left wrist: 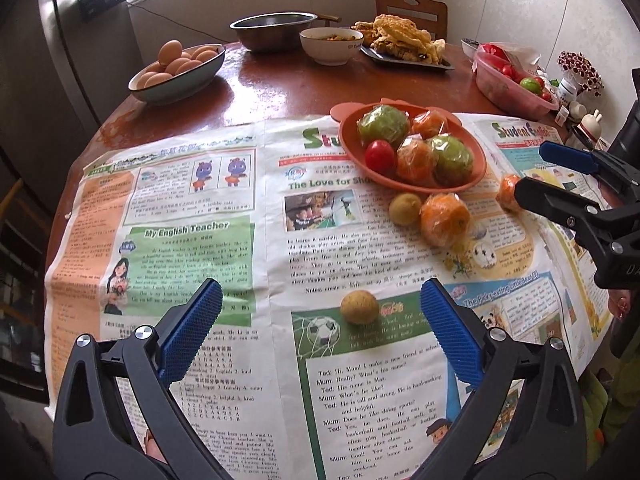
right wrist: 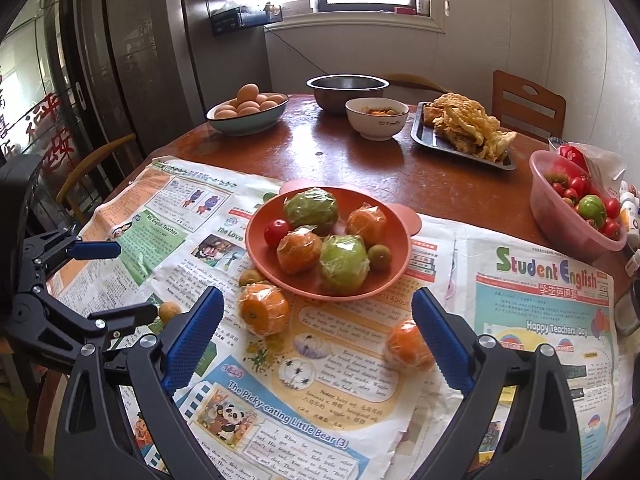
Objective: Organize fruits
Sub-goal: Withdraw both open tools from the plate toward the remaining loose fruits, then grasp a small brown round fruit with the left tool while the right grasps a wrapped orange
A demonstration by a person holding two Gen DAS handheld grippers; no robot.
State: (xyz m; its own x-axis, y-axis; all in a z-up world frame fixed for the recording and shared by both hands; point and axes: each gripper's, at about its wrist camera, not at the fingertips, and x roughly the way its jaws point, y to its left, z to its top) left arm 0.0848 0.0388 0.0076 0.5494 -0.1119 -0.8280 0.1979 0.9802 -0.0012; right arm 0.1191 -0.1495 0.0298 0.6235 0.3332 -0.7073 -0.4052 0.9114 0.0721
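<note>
An orange plate [left wrist: 478,176] [right wrist: 256,252] on newspaper holds wrapped green fruits, wrapped oranges and a red tomato [left wrist: 379,153]. On the paper lie a wrapped orange [left wrist: 445,219] [right wrist: 264,309], another wrapped orange [left wrist: 507,191] [right wrist: 406,346], and small yellow-brown fruits [left wrist: 359,306] [left wrist: 405,209]. My left gripper [left wrist: 322,322] is open and empty, with the near yellow-brown fruit between its fingers ahead. My right gripper [right wrist: 318,322] [left wrist: 548,172] is open and empty, the second orange by its right finger.
Farther on the red-brown table [left wrist: 280,84] stand a bowl of eggs [left wrist: 178,70], a steel bowl [left wrist: 274,28], a white bowl [left wrist: 331,45], a tray of fried food [left wrist: 404,40] and a pink bowl of tomatoes [right wrist: 576,204]. A wooden chair [right wrist: 528,106] stands behind.
</note>
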